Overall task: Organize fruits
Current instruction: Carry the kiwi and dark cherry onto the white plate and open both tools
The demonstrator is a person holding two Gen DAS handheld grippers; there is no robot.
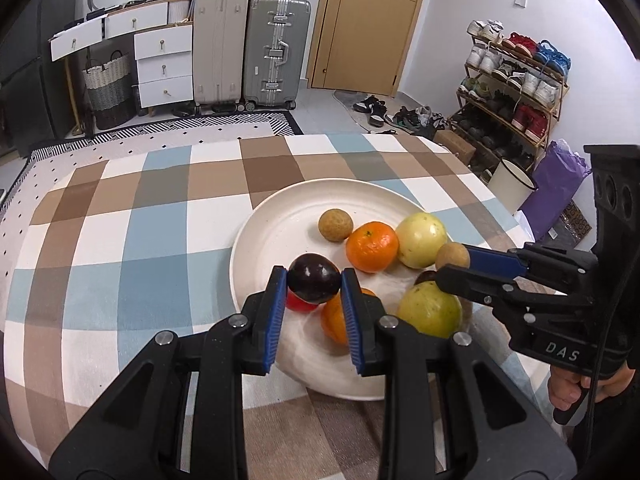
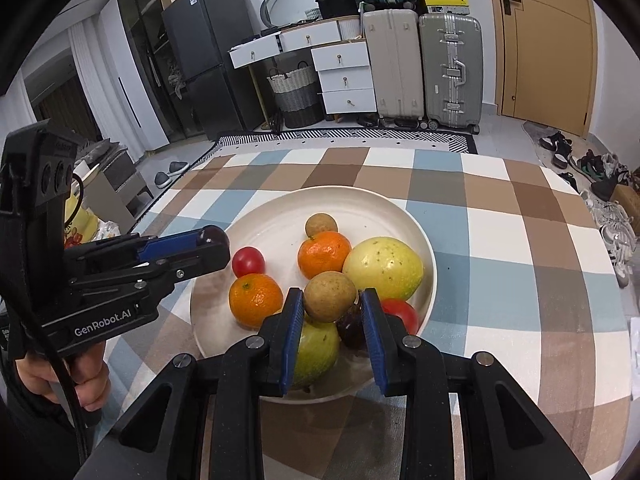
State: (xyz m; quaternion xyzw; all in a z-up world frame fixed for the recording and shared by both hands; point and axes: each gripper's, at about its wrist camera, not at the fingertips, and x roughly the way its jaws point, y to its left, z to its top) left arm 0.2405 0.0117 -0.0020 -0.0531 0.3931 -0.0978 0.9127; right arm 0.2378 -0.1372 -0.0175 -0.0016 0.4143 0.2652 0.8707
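Both grippers pinch round fruit above the plate [image 2: 424, 240]: left gripper [image 1: 314, 284] squeezes a dark plum [image 1: 313, 282], right gripper [image 2: 330, 298] a brown longan [image 2: 329, 296]. Smooth skins could squirt free, scattering the heaped fruit.

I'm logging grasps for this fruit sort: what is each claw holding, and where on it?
The left claw pinches a dark purple fruit by its two opposite sides. The right claw pinches a small tan fruit the same way.

Checked tablecloth [image 1: 120, 220] — suitcases [image 1: 276, 48], drawers [image 1: 162, 66], shoe rack [image 1: 516, 80], door [image 1: 368, 20].
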